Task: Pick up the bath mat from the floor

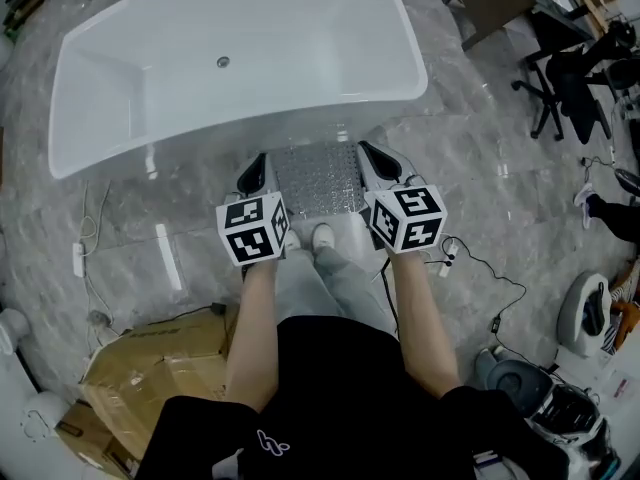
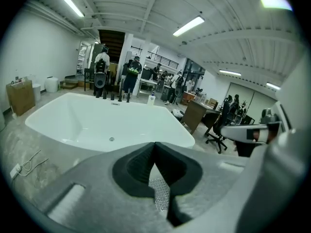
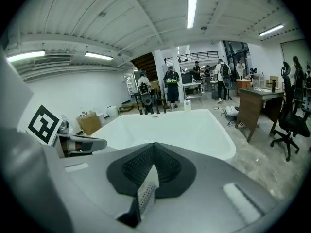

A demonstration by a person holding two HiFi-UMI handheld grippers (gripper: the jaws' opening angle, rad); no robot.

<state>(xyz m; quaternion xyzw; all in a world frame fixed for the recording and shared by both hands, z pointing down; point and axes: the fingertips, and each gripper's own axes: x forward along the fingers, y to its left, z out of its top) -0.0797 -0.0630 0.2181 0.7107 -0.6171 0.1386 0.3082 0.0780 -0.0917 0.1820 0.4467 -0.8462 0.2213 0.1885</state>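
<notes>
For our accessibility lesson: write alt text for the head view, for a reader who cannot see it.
A person holds a grey bath mat stretched between the left gripper and right gripper, both shut on its edges, beside a white bathtub.

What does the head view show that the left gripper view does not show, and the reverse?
Only the head view: the whole bath mat stretched between the left gripper and the right gripper, the person's forearms, and a cardboard box on the floor.
Only the left gripper view: its jaws pressed together on the mat's edge, people standing behind the bathtub, and the ceiling lamps.
Both: the white bathtub, the mat and an office chair.
</notes>
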